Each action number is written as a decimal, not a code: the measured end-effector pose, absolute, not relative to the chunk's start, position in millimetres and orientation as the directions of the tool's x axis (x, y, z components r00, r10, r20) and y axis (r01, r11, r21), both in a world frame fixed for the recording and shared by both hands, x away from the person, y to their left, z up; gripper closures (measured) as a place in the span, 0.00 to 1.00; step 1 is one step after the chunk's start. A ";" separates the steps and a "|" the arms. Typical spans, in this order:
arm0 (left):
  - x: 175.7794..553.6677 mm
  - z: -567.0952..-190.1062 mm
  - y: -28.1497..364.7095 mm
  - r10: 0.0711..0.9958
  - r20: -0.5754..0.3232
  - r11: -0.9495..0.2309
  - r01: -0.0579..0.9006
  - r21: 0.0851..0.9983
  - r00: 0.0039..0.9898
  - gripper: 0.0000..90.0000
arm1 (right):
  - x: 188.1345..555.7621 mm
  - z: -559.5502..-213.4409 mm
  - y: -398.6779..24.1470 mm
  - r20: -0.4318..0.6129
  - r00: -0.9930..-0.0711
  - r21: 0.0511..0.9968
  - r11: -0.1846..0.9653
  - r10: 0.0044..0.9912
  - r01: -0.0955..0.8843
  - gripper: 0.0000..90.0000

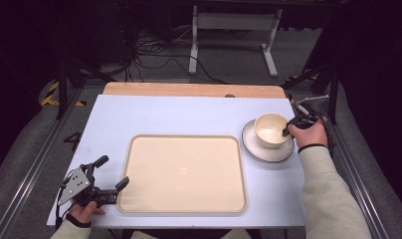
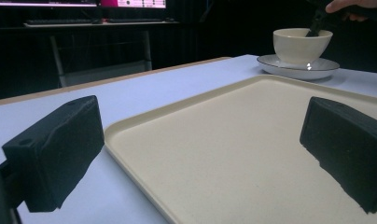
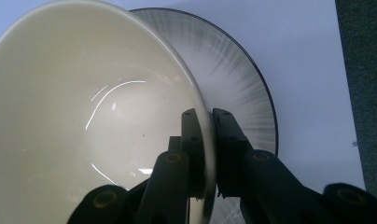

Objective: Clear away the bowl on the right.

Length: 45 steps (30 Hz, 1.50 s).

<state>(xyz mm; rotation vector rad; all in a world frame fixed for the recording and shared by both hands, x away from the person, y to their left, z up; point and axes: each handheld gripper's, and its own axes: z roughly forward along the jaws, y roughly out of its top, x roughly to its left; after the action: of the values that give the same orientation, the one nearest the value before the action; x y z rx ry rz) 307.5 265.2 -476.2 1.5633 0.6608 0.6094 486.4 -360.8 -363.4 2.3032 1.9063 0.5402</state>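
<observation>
Nearest to the person, at the left near corner of the table [image 1: 154,112], the left gripper [image 1: 109,178] rests low on the surface with its jaws wide apart and nothing between them. It points toward the near left corner of the tray [image 1: 184,173]. In the left gripper view one jaw stands over the bare table and the other over the tray [image 2: 233,154], so the tray edge runs between them without being touched.

The tray is large, cream coloured, and it lies in the middle of the table with nothing on it.

Farther and to the right, just beside the right far corner of the tray, a bowl [image 1: 271,129] sits on a plate [image 1: 253,145]. The right gripper [image 1: 289,130] has its jaws closed on the right side of the bowl's rim. In the right gripper view this is plain: one jaw is inside the bowl [image 3: 84,121], the other outside, and the thin wall is pinched between them, with the plate [image 3: 242,74] under and behind it.

As I judge it, the work is to bring the bowl, perhaps also the plate, onto the tray. The grasp on the bowl is made, but the bowl is not yet lifted; it appears to sit on the plate as before any lift. So the carrying and the placing are left to do, and the left gripper has no part yet.
</observation>
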 end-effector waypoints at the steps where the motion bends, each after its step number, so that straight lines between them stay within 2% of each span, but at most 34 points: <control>1: 307.5 -476.2 265.2 0.720 0.004 -0.065 0.062 0.996 0.694 0.00 | 485.6 -360.9 -360.1 0.204 0.145 0.304 -0.204 0.968 0.931 0.94; 12: 307.4 -476.2 265.1 0.720 0.005 -0.066 0.062 0.996 0.694 0.00 | 475.4 -334.6 -349.2 0.188 0.120 0.335 -0.179 0.975 0.925 0.93; 27: 307.5 -476.1 265.2 0.719 0.007 -0.068 0.061 0.996 0.695 0.00 | 462.2 -312.2 -334.3 0.200 0.039 0.361 -0.111 0.979 0.926 0.92; 45: 307.4 -476.1 265.1 0.719 0.008 -0.069 0.061 0.996 0.695 0.00 | 441.5 -299.8 -266.0 0.210 -0.110 0.366 0.027 0.972 0.930 0.91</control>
<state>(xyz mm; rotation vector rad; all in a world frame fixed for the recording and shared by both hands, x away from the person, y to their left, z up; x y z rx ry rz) 307.4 265.1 -476.1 1.5668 0.6581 0.6113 441.5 -266.0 -299.8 2.0267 2.1776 0.6412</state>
